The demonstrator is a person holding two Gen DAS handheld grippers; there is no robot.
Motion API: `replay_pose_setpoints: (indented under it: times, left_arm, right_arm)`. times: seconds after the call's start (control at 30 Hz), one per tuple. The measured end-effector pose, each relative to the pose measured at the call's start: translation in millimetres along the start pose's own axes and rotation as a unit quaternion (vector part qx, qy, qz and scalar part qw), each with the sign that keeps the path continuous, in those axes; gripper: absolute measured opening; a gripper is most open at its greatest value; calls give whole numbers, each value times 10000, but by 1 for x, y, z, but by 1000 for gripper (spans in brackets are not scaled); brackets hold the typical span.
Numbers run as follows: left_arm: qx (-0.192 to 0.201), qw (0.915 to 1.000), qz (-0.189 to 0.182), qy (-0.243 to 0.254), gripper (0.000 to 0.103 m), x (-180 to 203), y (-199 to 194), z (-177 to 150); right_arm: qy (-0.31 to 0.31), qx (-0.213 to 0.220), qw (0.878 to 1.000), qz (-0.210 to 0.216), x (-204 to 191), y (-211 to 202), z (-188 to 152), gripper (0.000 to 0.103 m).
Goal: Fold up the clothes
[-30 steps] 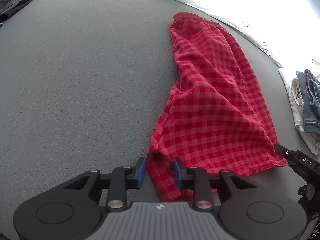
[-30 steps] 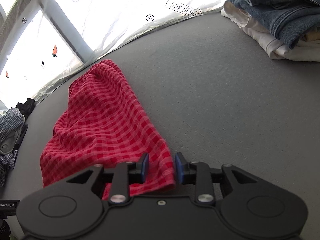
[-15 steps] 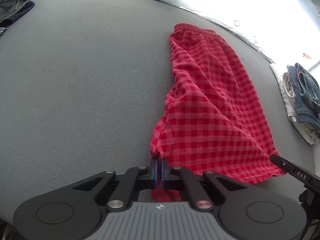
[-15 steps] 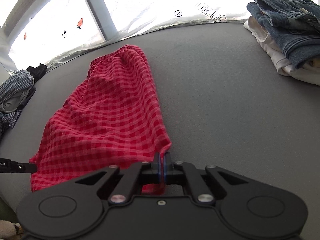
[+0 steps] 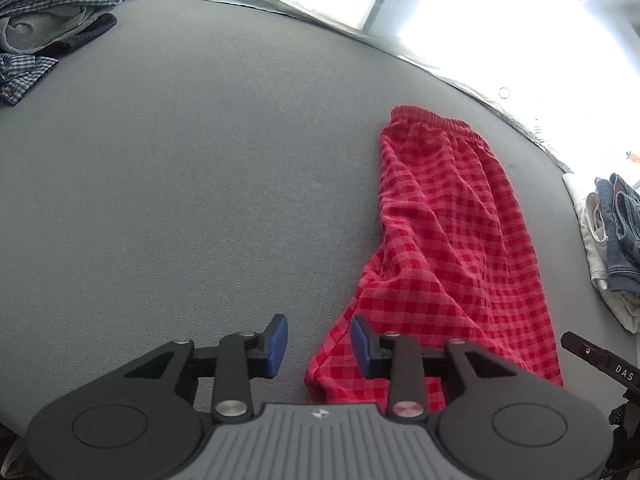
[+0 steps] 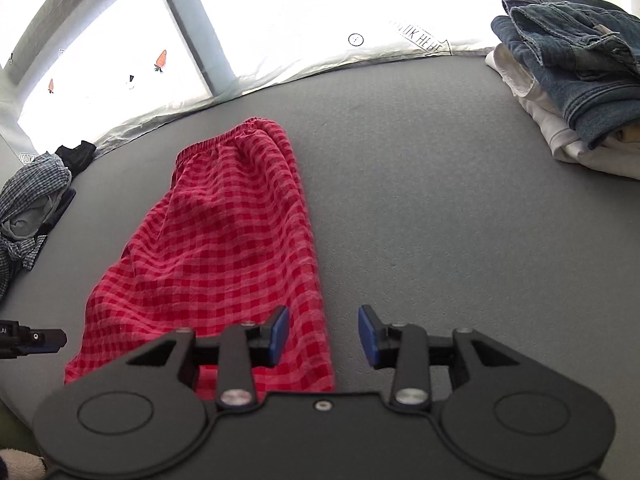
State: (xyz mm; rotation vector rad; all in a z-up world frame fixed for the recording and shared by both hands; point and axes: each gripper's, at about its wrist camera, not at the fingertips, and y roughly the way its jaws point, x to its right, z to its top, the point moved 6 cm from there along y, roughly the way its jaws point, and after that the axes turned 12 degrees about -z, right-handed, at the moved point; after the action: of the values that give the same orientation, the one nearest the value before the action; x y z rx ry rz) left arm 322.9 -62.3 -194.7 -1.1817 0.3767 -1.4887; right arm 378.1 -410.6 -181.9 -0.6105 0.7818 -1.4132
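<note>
Red checked shorts (image 5: 448, 248) flat near table's (image 5: 180, 180) near edge; your left gripper (image 5: 319, 346) and right gripper (image 6: 323, 336) opening, holding nothing. Regrip one layer only, fold skews.

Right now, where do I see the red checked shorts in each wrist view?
Left wrist view: the red checked shorts lie right of centre, waistband at the far end.
Right wrist view: the shorts lie left of centre, waistband also far.
Shared landmark: the folded jeans pile, at the right edge in both.
</note>
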Motion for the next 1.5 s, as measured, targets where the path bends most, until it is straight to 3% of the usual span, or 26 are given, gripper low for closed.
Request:
replay_pose_setpoints:
  times: [0.23, 0.57, 0.77, 0.83, 0.87, 0.9, 0.93, 1.0, 1.2, 1.37, 1.43, 1.47, 1.5]
  left_arm:
    - [10, 9998, -45, 203, 46, 6, 28, 43]
    - [-54, 9986, -402, 340, 47, 42, 111, 123]
    - [-202, 9981, -325, 481, 47, 62, 164, 152]
    - [-139, 9982, -371, 446, 45, 64, 171, 158]
    - [-62, 9980, -426, 465, 44, 65, 171, 160]
    - [8, 9979, -443, 473, 18, 66, 172, 162]
    - [46, 9978, -469, 467, 2, 66, 173, 164]
    - [195, 9970, -525, 543, 1, 68, 169, 168]
    - [718, 9932, -537, 738, 1, 74, 165, 184]
    - [717, 9939, -358, 753, 4, 69, 185, 196]
    - [659, 9941, -127, 853, 16, 69, 191, 197]
    - [644, 9937, -12, 914, 20, 70, 191, 198]
    - [660, 9930, 63, 976, 23, 71, 188, 198]
  right_arm:
    - [-481, 273, 9983, 160, -35, 33, 55, 39]
    - [-1257, 346, 9894, 647, -99, 116, 143, 31]
    - [-1759, 81, 9820, 688, -119, 158, 152, 28]
    - [-1763, 51, 9816, 730, -118, 163, 152, 17]
    - [-1720, 41, 9819, 794, -117, 165, 153, 6]
    - [-1596, 64, 9832, 879, -114, 164, 154, 2]
    - [-1456, 94, 9846, 967, -111, 164, 156, 2]
    - [-1276, 222, 9857, 1075, -107, 160, 161, 1]
    - [-1219, 650, 9838, 1145, -106, 158, 183, 1]
    - [-1354, 755, 9841, 867, -113, 173, 190, 3]
    - [-1488, 727, 9840, 663, -117, 180, 190, 6]
    - [-1613, 712, 9830, 518, -119, 180, 189, 16]
    - [-1671, 743, 9822, 430, -119, 176, 188, 35]
